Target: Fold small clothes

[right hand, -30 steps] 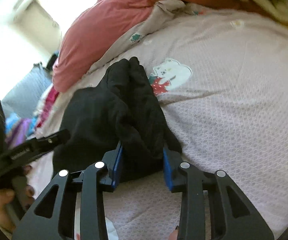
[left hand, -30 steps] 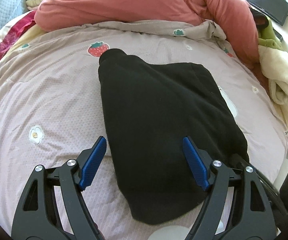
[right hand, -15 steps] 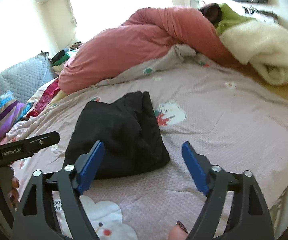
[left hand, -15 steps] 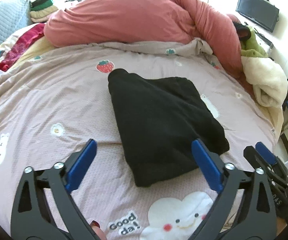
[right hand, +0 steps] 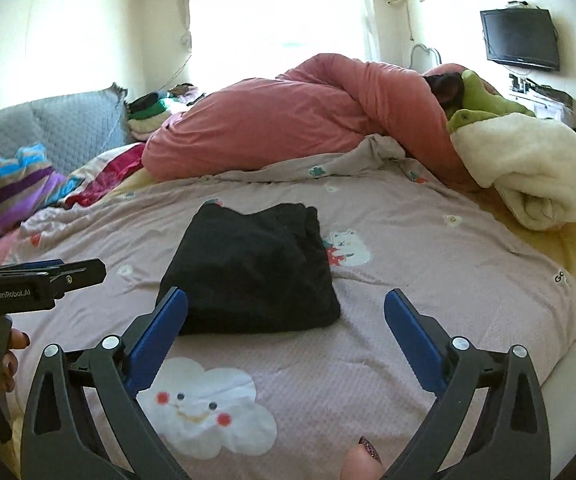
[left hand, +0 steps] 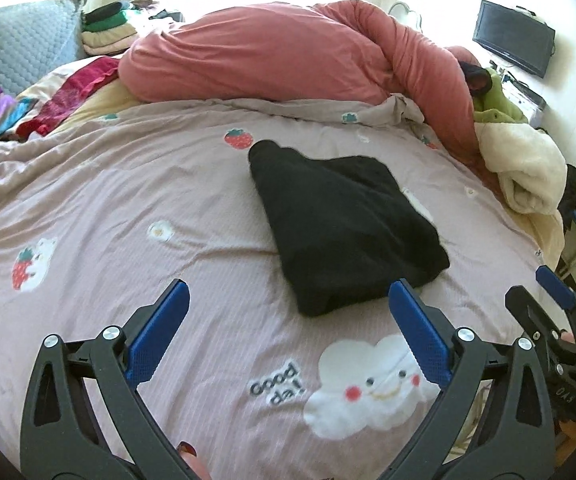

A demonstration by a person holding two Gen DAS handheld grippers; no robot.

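Both grippers have backed away from the folded black garment (left hand: pixel 344 228), which the right gripper (right hand: pixel 285 312) clamped a second ago. Its jaws are opening, nothing between them. The left gripper (left hand: pixel 288 306) stands wide, empty. The garment lies on the bed (left hand: pixel 107 200), at its centre, at 12 o'clock from both.

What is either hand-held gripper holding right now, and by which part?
Nothing. The left hand-held gripper is open over the bedspread; the right hand-held gripper's jaws are opening with nothing between them. The folded black garment lies free.
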